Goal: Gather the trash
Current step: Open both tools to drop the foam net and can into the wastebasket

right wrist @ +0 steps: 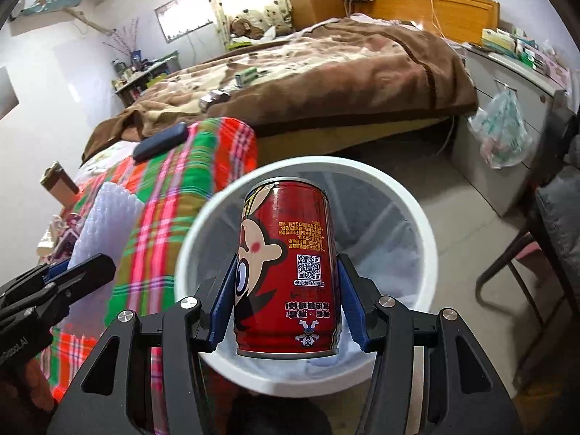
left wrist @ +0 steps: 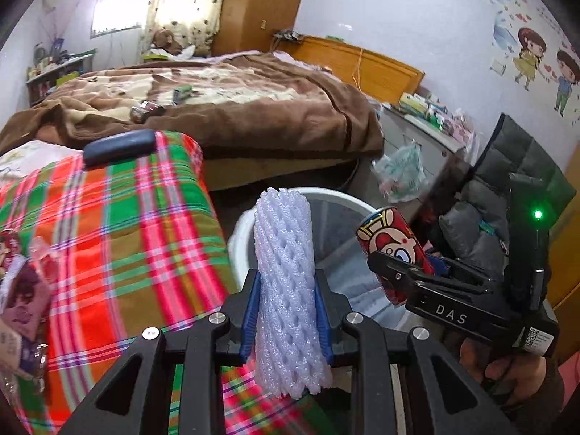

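My left gripper [left wrist: 286, 311] is shut on a white foam net sleeve [left wrist: 286, 290] and holds it upright at the near left edge of the white trash bin [left wrist: 243, 232]. My right gripper [right wrist: 286, 304] is shut on a red cartoon drink can [right wrist: 286, 272] and holds it above the open bin [right wrist: 409, 195]. In the left wrist view the can [left wrist: 391, 246] and right gripper [left wrist: 395, 272] are at the right, over the bin. In the right wrist view the foam sleeve [right wrist: 105, 224] and left gripper [right wrist: 72, 275] are at the left.
A plaid cloth [left wrist: 127, 235] covers the surface left of the bin, with a dark case [left wrist: 119, 146] and wrappers [left wrist: 21, 290] on it. A bed with a brown blanket [left wrist: 235, 108] lies behind. A chair [right wrist: 543, 235] and hanging plastic bag [right wrist: 504, 130] stand at the right.
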